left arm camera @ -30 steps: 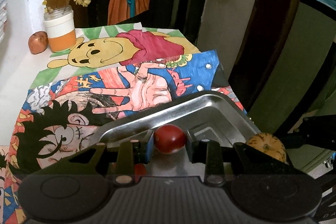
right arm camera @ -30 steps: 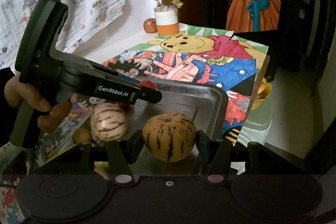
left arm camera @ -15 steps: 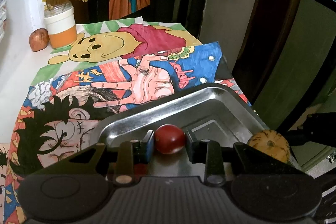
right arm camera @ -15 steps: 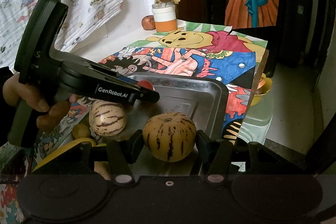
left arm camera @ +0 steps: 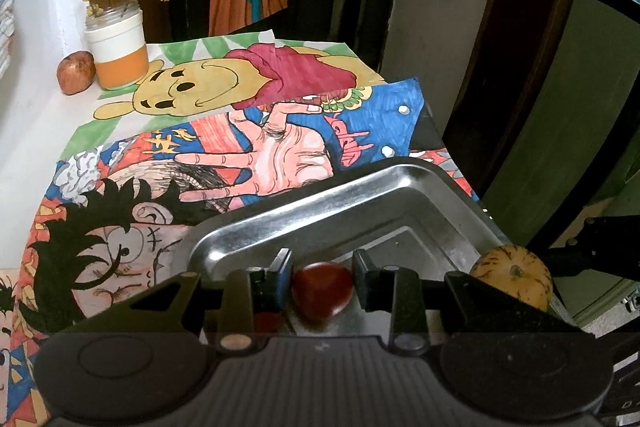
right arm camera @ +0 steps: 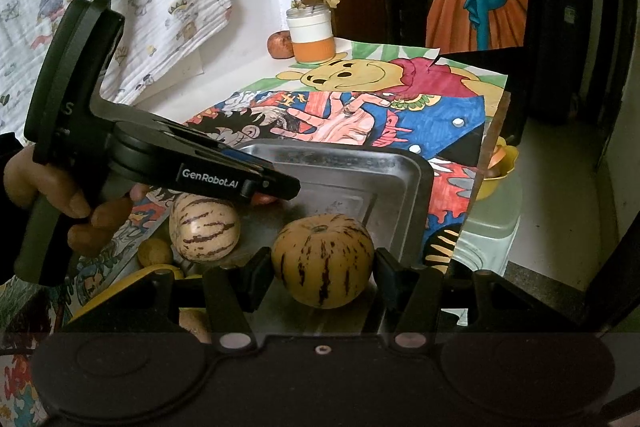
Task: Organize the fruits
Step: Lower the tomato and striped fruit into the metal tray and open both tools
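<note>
Beside the tray (right arm camera: 416, 195), only the right view shows a second striped melon (right arm camera: 204, 229).

hidden: red fruit (right arm camera: 265, 198) mostly behind left gripper (right arm camera: 280, 187) | cut off: yellow bowl (right arm camera: 496, 175) by table edge

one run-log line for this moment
left gripper: shut on red fruit | right gripper: shut on striped melon | both over metal tray

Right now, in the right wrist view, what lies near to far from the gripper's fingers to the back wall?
Striped yellow-orange melon held in the right gripper → silver metal tray → coloured cartoon drawings → white and orange jar with flower sprigs.
</note>
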{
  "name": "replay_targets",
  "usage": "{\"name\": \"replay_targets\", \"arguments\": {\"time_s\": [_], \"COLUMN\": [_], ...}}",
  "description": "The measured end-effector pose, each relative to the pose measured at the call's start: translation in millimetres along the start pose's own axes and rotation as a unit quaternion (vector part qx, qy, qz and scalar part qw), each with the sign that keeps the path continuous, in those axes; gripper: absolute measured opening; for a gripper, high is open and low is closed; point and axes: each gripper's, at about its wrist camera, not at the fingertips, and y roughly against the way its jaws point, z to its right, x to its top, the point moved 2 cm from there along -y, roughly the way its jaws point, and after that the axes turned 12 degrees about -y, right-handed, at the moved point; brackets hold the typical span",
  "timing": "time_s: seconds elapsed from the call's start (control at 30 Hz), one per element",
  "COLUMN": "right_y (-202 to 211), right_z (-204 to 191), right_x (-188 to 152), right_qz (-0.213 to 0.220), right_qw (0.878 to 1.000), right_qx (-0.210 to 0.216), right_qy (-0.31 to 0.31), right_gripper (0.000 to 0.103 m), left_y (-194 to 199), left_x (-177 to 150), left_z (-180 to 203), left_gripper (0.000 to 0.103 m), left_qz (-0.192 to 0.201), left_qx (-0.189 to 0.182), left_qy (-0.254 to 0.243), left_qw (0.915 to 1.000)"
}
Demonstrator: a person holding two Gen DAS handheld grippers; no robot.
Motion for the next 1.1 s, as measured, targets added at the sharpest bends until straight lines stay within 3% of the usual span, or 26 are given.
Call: {"name": "replay_targets", "arguments": {"time_s": [0.33, 0.5, 0.83, 1.1], "right_y": [2.8, 2.8, 10.0, 19.5], "right_z": [0.3, 0.1, -5.3, -10.2], "right_x": [-1.8, -1.2, -3.4, -7.9], "right_qz": [0.007, 0.012, 0.043, 0.078], "right_qw": [1.0, 1.0, 0.999, 0.997], "right_qx": [-0.004, -0.004, -0.008, -0.024], "right_qy": [-0.005, -0.009, -0.018, -0.012], "right_gripper": [0.057, 0.06, 0.074, 0.085], "left_y": [4.1, 10.5, 35.1, 55.1], "left_x": [0.9, 4.0, 1.4, -8.1], "left_z": [-1.3, -2.3, -2.3, -2.7], "left_gripper": [0.035, 0.041, 0.083, 0.098], "left_qz": [0.003, 0.01, 0.044, 0.069], "left_qx": [0.0, 0.005, 0.05, 0.083], "left_qy": [0.005, 0.008, 0.014, 0.034], "left_qw": [1.0, 0.9999, 0.9976, 0.9936]}}
